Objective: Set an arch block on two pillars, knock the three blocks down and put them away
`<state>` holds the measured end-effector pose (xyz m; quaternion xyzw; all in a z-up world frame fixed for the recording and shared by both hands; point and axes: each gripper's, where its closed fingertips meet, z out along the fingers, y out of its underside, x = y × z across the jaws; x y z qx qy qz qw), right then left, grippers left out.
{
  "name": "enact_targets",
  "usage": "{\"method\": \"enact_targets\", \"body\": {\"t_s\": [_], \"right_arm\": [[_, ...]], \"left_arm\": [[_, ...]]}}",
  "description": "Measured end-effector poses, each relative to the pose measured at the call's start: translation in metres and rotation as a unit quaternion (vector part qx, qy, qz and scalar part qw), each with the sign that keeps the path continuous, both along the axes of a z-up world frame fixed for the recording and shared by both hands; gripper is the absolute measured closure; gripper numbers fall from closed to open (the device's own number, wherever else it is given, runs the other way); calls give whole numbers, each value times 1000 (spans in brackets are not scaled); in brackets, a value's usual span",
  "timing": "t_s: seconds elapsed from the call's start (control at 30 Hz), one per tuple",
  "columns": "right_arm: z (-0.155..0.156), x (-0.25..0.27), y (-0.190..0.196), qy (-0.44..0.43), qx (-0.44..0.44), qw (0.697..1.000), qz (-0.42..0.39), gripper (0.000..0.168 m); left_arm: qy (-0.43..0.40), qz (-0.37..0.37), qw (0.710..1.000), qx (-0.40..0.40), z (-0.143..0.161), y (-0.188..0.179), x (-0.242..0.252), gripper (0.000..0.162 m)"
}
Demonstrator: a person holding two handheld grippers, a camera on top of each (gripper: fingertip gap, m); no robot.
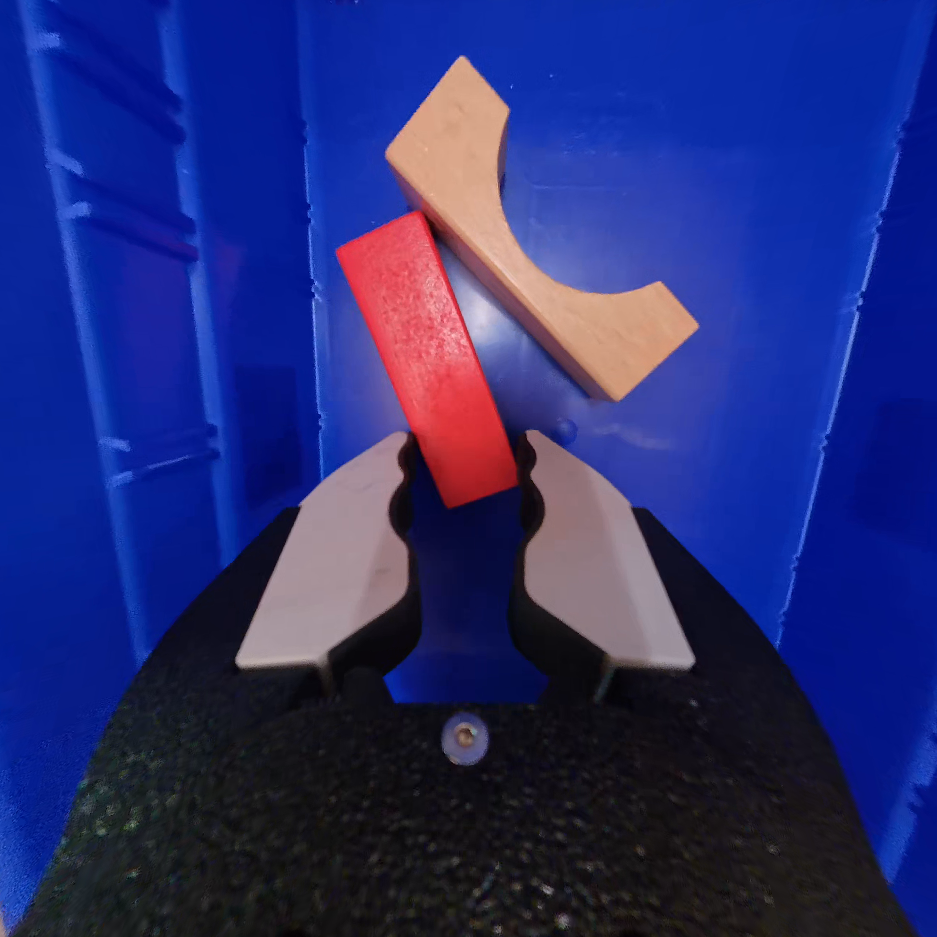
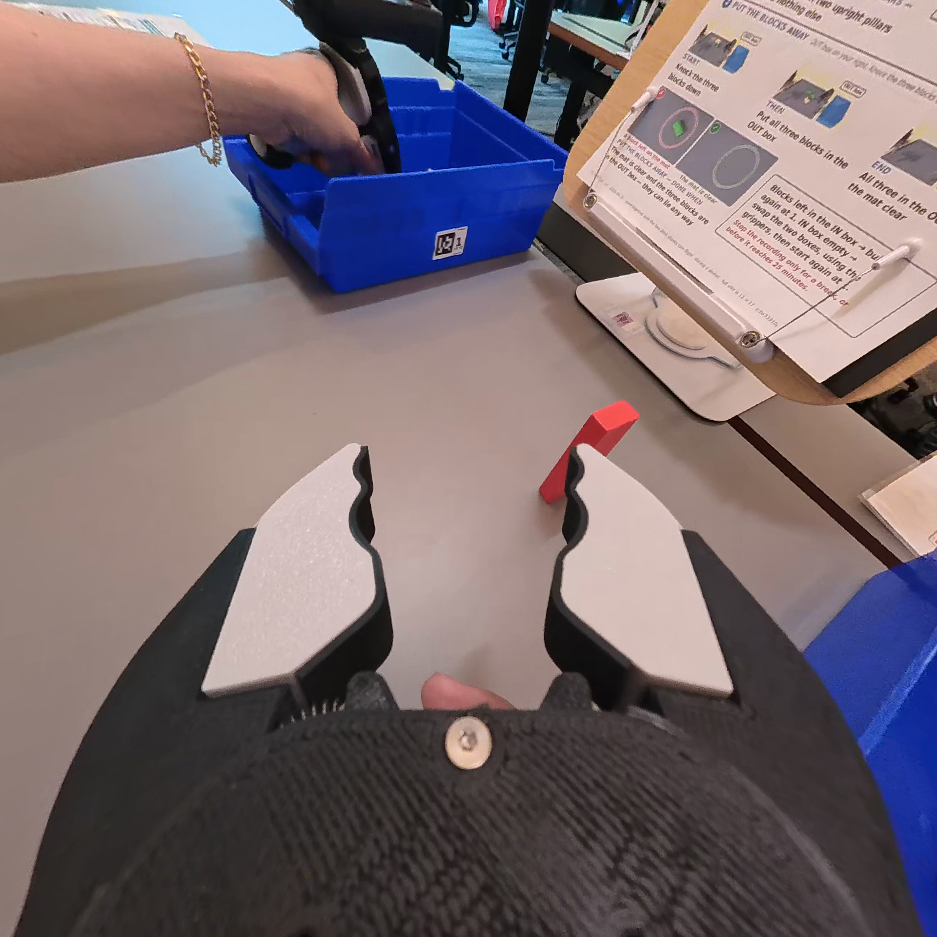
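Two blocks sit inside the blue plastic bin (image 1: pixel 659 152): the left gripper (image 1: pixel 466 456) pinches the near end of a flat red wooden block (image 1: pixel 421 355), which touches a tan wooden arch block (image 1: pixel 532 238). Over the grey counter (image 2: pixel 253 380), the right gripper (image 2: pixel 469 487) is spread wide and holds nothing. Another red wooden block (image 2: pixel 603 431) lies just beside its right finger.

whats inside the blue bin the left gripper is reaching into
A red rectangular wooden block between the left gripper fingers and a tan arch-shaped wooden block touching it. The gripper body hides the blue plastic bin's near floor.
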<state>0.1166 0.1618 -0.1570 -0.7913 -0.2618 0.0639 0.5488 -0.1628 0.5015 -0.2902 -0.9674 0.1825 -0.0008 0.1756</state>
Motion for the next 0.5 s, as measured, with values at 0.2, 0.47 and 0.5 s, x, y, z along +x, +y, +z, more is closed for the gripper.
{"method": "enact_targets", "body": {"t_s": [0.2,0.47,0.5], "right_arm": [[3,-4,-12,7,2,1000,-15,95],[4,-13,-26,-17,4,1000,-19,95],[4,-14,-26,-19,5,1000,-18,96]], "left_arm": [[-35,-14,999,4,-1,0,1,125],[-37,-113,991,67,27,-20,0,128],[-49,-123,988,78,35,-25,1,128]]}}
